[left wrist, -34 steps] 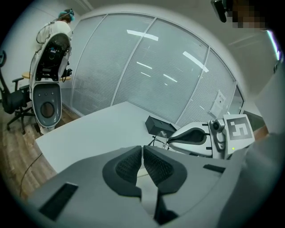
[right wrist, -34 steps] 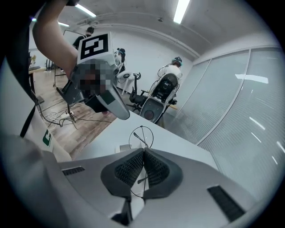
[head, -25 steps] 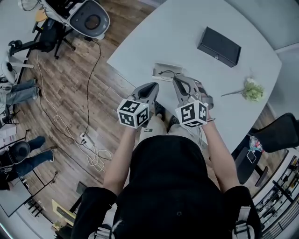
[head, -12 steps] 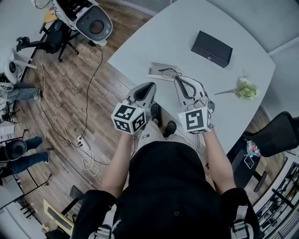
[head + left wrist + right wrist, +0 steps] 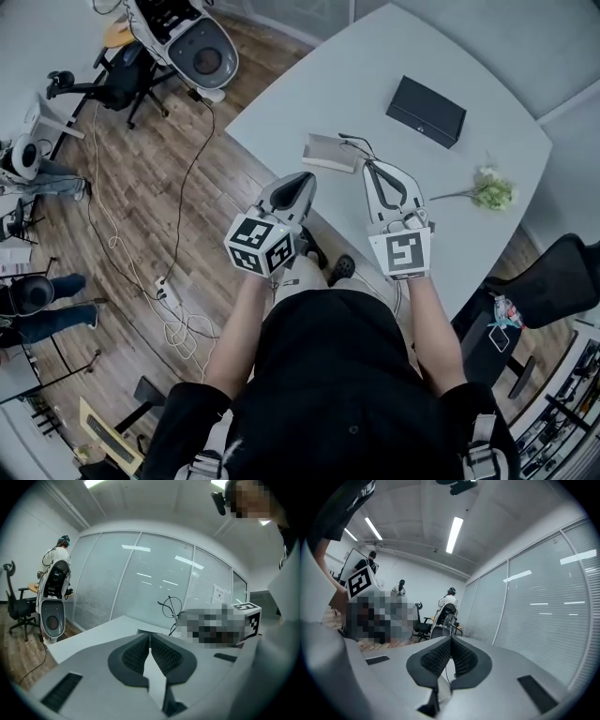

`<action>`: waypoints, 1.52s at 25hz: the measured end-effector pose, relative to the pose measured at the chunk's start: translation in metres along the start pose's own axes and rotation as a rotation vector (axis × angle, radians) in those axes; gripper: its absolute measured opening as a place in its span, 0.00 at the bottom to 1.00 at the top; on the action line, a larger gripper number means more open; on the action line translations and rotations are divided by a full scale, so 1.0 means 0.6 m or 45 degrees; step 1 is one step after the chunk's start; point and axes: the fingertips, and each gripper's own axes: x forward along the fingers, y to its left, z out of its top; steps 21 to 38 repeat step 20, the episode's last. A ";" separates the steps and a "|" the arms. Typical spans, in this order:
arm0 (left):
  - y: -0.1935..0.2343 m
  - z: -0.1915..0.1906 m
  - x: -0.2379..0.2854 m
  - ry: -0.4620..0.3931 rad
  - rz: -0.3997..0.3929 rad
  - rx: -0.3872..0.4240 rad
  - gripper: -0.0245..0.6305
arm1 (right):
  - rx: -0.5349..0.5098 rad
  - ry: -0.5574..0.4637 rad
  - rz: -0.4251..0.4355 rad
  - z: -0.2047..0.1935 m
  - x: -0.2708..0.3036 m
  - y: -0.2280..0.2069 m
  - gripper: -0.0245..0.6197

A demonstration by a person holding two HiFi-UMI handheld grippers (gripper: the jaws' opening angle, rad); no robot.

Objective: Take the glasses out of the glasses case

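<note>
The white table (image 5: pixel 403 47) fills the upper right of the head view, its near edge running diagonally down past both cubes, with wood floor (image 5: pixel 141 187) to the left. The middle of the table is bare; a black box (image 5: pixel 427 111) lies toward the top right and a flower sprig (image 5: pixel 487 187) near the right edge. The grey glasses case (image 5: pixel 328 153) lies open close to the near edge.

The right hand-held gripper (image 5: pixel 367 164) is clamped on the glasses (image 5: pixel 353 144), a thin dark wire frame with round rims, just right of the case. The left hand-held gripper (image 5: pixel 305 178) hangs at the table edge below the case, jaws together and empty.
</note>
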 end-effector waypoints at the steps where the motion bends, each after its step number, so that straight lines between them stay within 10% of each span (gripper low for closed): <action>1: 0.000 0.001 -0.002 0.001 -0.001 0.003 0.09 | 0.018 -0.007 -0.003 0.001 -0.002 0.000 0.06; 38: -0.009 0.008 0.008 0.001 -0.030 0.028 0.09 | 0.017 -0.013 -0.008 0.012 -0.008 -0.006 0.06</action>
